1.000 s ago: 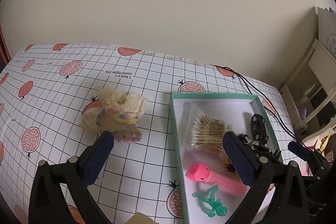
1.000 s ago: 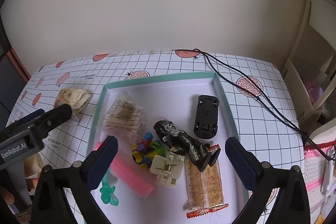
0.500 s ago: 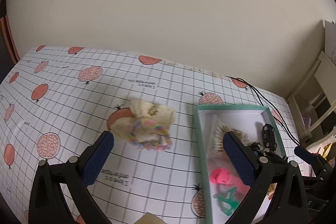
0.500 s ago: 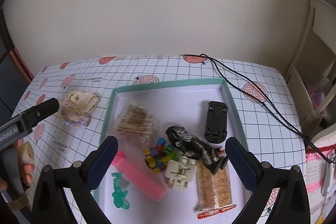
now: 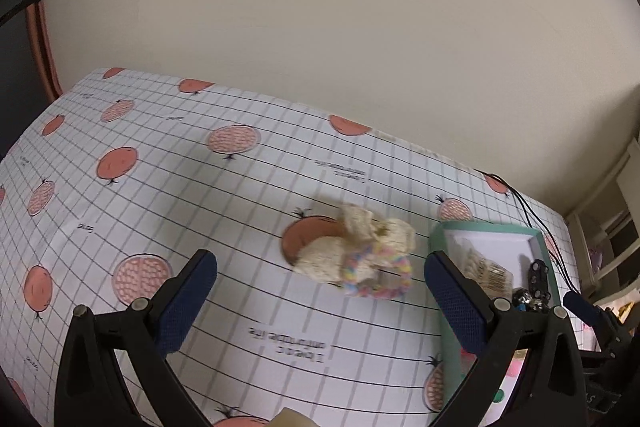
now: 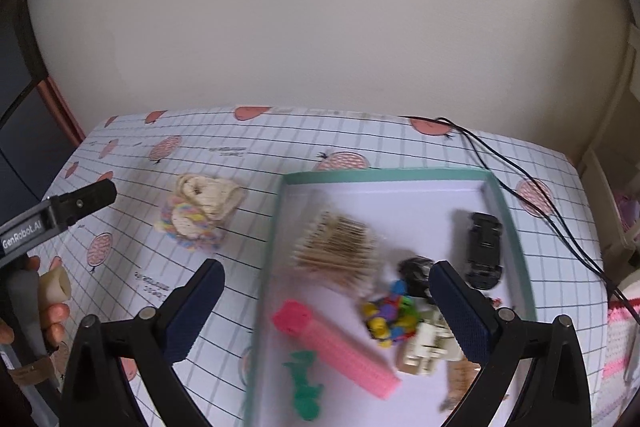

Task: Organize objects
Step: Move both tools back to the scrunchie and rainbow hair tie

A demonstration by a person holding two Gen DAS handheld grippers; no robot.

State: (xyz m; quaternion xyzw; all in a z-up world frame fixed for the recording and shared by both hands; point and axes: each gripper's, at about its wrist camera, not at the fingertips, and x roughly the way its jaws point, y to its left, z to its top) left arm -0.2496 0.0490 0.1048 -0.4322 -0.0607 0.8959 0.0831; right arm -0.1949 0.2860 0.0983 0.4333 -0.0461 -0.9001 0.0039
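Left-wrist and right-wrist fisheye views of a table covered with a grid-patterned cloth [image 5: 168,195] printed with orange fruit. The left gripper [image 5: 320,291] is spread wide and holds nothing; its blue-padded fingers [image 5: 188,303] hang above the cloth, and in its own view they frame a cream knitted bundle [image 5: 360,247] trimmed with a pastel rainbow band. The bundle lies on the cloth, partly over one printed fruit, just left of a teal-rimmed white tray [image 6: 384,175] and apart from its rim. The right gripper [image 6: 326,311] is likewise spread wide and empty, poised over the near part of the tray. Inside the tray lie a packet of cotton swabs [image 6: 336,251], a black toy car [image 6: 484,247] near the right wall, a pink bar-shaped object [image 6: 332,343], a green plastic piece [image 6: 304,387], a cluster of multicoloured beads [image 6: 392,315], a cream plastic part [image 6: 424,347] and a dark figure [image 6: 416,271], partly hidden behind the right finger. The tray contents are motion-blurred in the right-wrist view. A black cable [image 6: 520,171] runs across the cloth beyond the tray's far right corner. At the left edge of the right-wrist view, a hand [image 6: 48,307] grips the handle of the left gripper.
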